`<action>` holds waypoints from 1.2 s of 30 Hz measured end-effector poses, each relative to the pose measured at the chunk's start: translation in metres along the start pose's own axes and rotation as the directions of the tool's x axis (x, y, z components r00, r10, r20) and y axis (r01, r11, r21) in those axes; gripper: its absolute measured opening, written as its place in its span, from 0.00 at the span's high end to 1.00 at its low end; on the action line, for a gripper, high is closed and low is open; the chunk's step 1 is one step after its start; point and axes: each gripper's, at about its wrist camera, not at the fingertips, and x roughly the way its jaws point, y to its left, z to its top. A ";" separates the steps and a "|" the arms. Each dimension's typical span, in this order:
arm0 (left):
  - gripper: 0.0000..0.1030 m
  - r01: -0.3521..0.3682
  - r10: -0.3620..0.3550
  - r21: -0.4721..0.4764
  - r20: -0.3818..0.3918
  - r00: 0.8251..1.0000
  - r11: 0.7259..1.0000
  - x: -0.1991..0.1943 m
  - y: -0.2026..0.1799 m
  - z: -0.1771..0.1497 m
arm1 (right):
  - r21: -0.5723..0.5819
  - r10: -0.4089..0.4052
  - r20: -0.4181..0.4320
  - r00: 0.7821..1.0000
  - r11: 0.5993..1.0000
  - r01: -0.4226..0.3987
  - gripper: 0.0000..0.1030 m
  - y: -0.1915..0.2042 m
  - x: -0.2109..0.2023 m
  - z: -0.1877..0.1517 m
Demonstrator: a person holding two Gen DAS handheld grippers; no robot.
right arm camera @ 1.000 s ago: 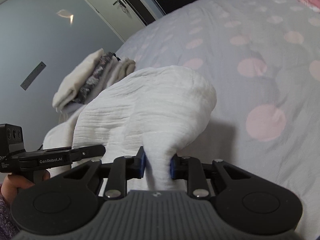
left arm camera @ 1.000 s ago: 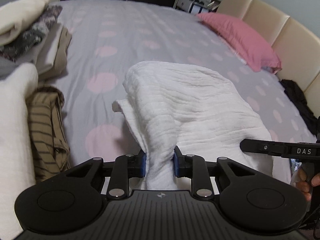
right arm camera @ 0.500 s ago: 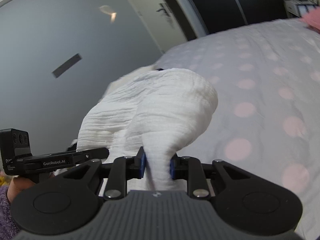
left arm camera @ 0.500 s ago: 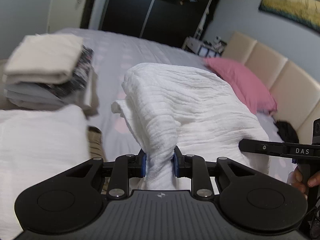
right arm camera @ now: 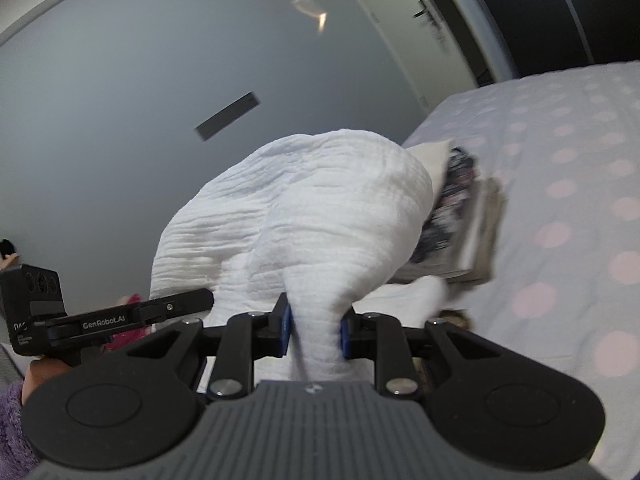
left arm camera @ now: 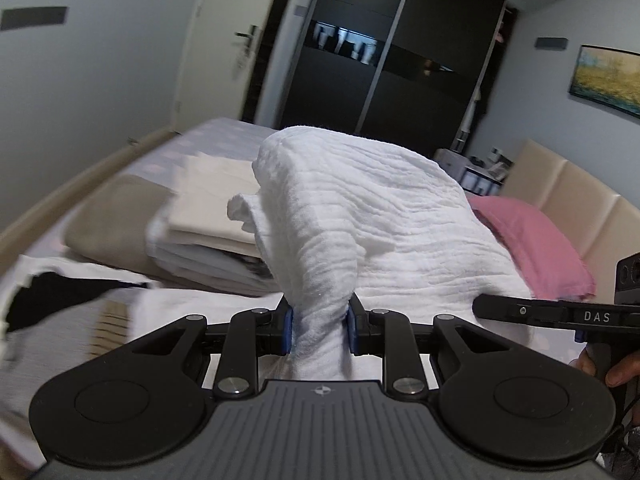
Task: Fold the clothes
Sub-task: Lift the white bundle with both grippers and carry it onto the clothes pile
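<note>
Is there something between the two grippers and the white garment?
No. The left gripper and the right gripper are each shut directly on the white crinkled garment, with nothing in between.

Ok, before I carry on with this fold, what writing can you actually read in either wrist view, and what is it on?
"DAS": on the side bar of the right gripper, seen from the left wrist view.
"GenRobot.AI": on the side bar of the left gripper, seen from the right wrist view.
Small print on the camera block of that left gripper: too small and blurred to read.
Nothing readable on the white cloth, the folded pile or the painting.
</note>
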 end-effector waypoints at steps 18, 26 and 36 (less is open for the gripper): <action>0.78 -0.086 0.063 -0.097 -0.217 0.974 0.992 0.099 0.106 -0.030 | 0.118 -0.044 -0.196 0.980 0.991 0.068 0.76 -0.031 0.124 -0.054; 0.75 -0.122 0.080 -0.138 -0.276 0.958 0.983 0.133 0.122 -0.049 | 0.164 -0.030 -0.251 0.967 0.984 0.073 0.62 -0.063 0.149 -0.054; 0.60 -0.114 0.076 -0.145 -0.242 0.967 0.983 0.126 0.138 -0.024 | 0.435 0.022 -0.180 0.983 0.899 0.059 0.32 -0.130 0.147 -0.018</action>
